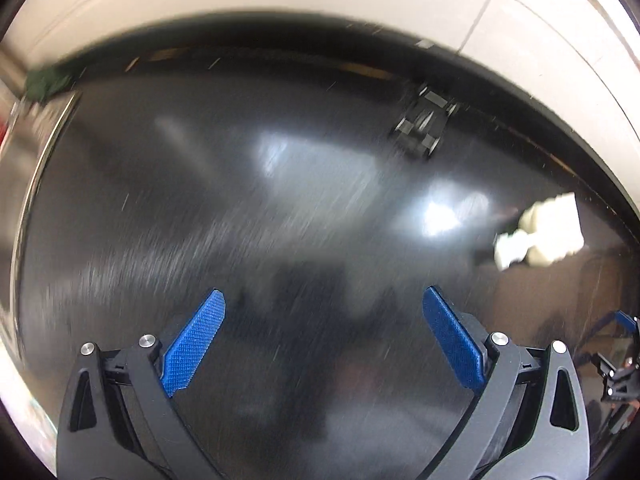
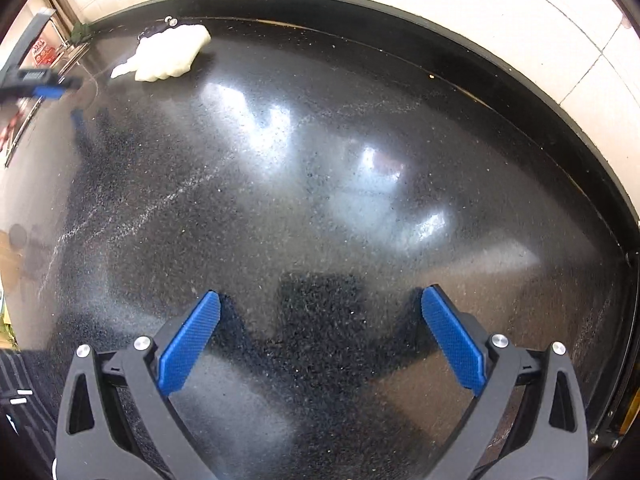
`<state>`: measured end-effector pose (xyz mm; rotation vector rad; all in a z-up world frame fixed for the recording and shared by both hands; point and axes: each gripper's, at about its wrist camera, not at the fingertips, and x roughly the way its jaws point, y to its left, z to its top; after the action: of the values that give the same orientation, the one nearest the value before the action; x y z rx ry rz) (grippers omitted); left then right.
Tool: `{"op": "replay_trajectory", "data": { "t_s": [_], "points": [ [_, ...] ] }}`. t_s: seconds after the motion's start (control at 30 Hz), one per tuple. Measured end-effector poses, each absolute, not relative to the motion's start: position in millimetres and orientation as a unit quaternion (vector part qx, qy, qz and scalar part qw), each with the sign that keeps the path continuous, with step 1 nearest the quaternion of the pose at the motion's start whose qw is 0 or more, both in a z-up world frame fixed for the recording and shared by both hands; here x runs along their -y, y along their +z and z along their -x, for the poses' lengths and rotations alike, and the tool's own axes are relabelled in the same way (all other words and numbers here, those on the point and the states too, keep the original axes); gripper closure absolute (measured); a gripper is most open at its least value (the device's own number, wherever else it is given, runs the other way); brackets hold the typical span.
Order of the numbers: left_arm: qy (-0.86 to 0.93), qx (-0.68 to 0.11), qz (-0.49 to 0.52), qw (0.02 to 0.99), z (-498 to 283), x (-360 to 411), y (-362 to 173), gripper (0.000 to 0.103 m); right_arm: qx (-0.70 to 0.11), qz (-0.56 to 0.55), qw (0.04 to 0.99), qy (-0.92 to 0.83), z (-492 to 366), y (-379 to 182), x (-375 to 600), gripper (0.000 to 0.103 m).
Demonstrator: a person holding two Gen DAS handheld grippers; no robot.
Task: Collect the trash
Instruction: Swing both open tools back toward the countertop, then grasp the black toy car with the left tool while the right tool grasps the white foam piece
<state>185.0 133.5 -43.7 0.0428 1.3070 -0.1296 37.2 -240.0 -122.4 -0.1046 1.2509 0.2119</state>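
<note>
Black speckled stone, polished and streaked with glare, makes up the worktop [image 2: 320, 208] under both cameras. The right wrist view is sharp: it shows the crumpled white tissue [image 2: 168, 54] lying far off at the upper left, close to the worktop's back edge where it meets the pale tiled wall [image 2: 480, 8], with a small dark object just behind it that cannot be made out. The right gripper [image 2: 320, 320] has its blue pads spread wide with nothing between them. At that view's left edge the left gripper [image 2: 40, 80] shows as a blurred black and blue shape near the tissue.

The left wrist view is smeared by motion. There the tissue [image 1: 540, 228] sits at the right, well ahead of the left gripper [image 1: 324, 320], whose jaws are also wide apart and empty. Only this view shows a blurred black object [image 1: 424, 124] toward the back edge. The right gripper [image 1: 624, 360] peeks in at the lower right.

Between both grippers and the tissue the stone is bare; the curved back edge and wall bound the far side.
</note>
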Motion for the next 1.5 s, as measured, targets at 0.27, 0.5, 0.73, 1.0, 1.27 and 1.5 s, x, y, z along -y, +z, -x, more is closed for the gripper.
{"op": "replay_trajectory", "data": {
  "t_s": [0.27,0.5,0.73,1.0,1.27,1.5],
  "points": [
    [-0.113,-0.598,-0.11,0.785,-251,-78,-59,0.007,-0.571,0.035,0.816,0.085,-32,-122,243,0.005],
    [-0.146,-0.575,-0.137,0.794,-284,-64,-63,0.007,-0.566,0.029,0.82,0.078,-35,-120,245,0.005],
    [-0.137,-0.558,-0.102,0.812,-284,-87,-49,0.073,-0.557,0.017,0.828,0.063,-56,-119,241,0.005],
    [-0.094,-0.569,-0.038,0.816,-275,-150,-43,0.073,-0.547,0.077,0.82,0.149,-102,-115,188,0.005],
    [-0.003,-0.575,0.058,0.816,-224,-263,-29,0.073,-0.522,0.162,0.792,0.27,-177,-108,110,0.005],
    [0.089,-0.57,0.116,0.809,-131,-332,-30,0.073,-0.516,0.246,0.744,0.346,-213,-104,47,0.006]
  ]
}}
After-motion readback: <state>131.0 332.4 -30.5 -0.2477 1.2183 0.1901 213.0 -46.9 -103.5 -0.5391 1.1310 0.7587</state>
